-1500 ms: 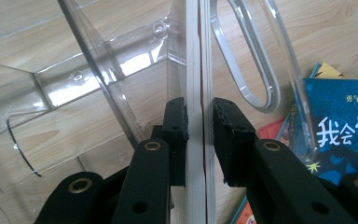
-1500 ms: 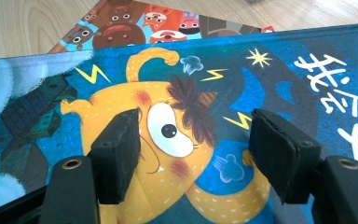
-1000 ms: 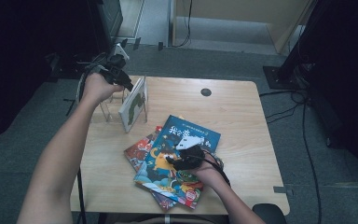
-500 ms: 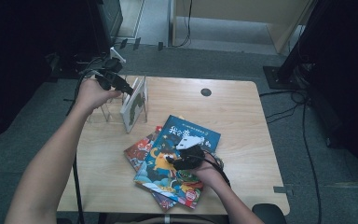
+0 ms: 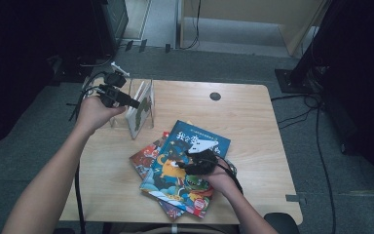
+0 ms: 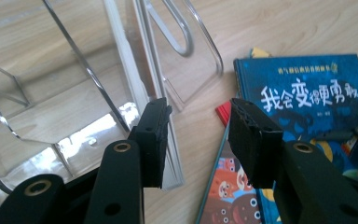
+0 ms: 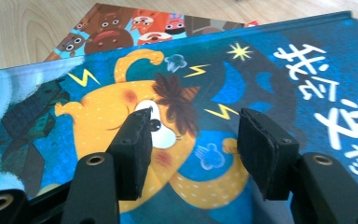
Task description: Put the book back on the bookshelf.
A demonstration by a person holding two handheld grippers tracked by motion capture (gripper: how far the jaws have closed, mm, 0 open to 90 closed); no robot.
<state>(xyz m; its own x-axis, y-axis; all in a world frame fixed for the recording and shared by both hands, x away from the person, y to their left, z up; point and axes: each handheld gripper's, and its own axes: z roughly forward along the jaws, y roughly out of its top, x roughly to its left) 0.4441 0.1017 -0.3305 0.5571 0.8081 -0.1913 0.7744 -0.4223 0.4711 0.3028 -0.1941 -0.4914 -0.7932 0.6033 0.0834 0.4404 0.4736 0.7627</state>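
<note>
A thin book (image 5: 140, 111) stands upright in a clear book rack (image 5: 126, 92) at the table's left. My left gripper (image 5: 132, 103) is just left of it and open. In the left gripper view (image 6: 199, 116) the jaws have just been opening with nothing between them, and the book's white page edge (image 6: 130, 74) runs beside the left jaw. A blue picture book (image 5: 175, 170) tops a pile near the front. My right gripper (image 5: 187, 163) hovers over its cover (image 7: 261, 60); these jaws (image 7: 198, 126) have just been closing with nothing between them.
Under the blue book lies a red-orange book (image 5: 148, 156) with at least one more below. The wooden table (image 5: 253, 112) has a round cable hole (image 5: 215, 96) at the back. Dark equipment and cables stand on the floor around it.
My left hand has drawn back from above the rack, toward me and a little lower, now beside the standing book. The right hand has stayed over the blue book, its jaws a little narrower.
</note>
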